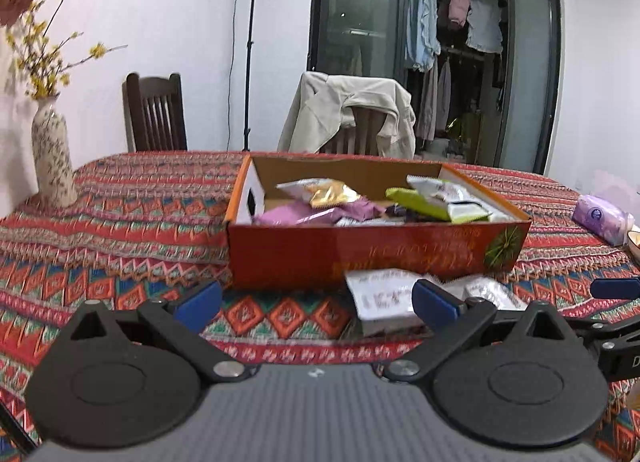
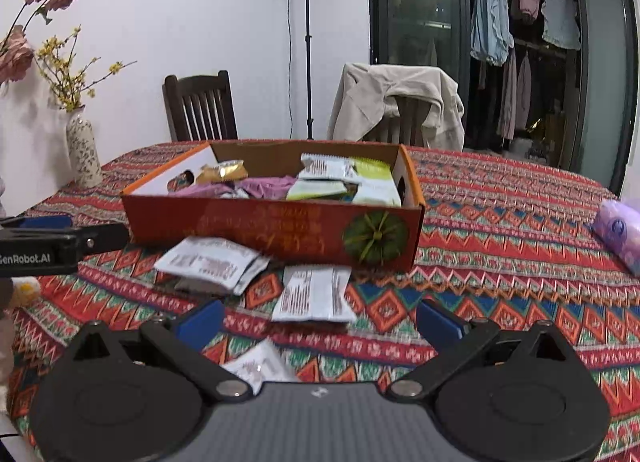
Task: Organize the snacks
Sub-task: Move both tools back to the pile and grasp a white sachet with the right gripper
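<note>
An orange-red cardboard box stands on the patterned tablecloth and holds several snack packets in purple, gold, green and white. Loose white packets lie on the cloth in front of it: a small stack, a single packet and another close under my right gripper. My left gripper is open and empty, low over the cloth, its right finger over the stack. My right gripper is open and empty, just short of the single packet.
A flowered vase stands at the table's left edge. A purple tissue pack lies at the right. Two chairs, one draped with a beige jacket, stand behind the table. The left gripper's body is at my right view's left edge.
</note>
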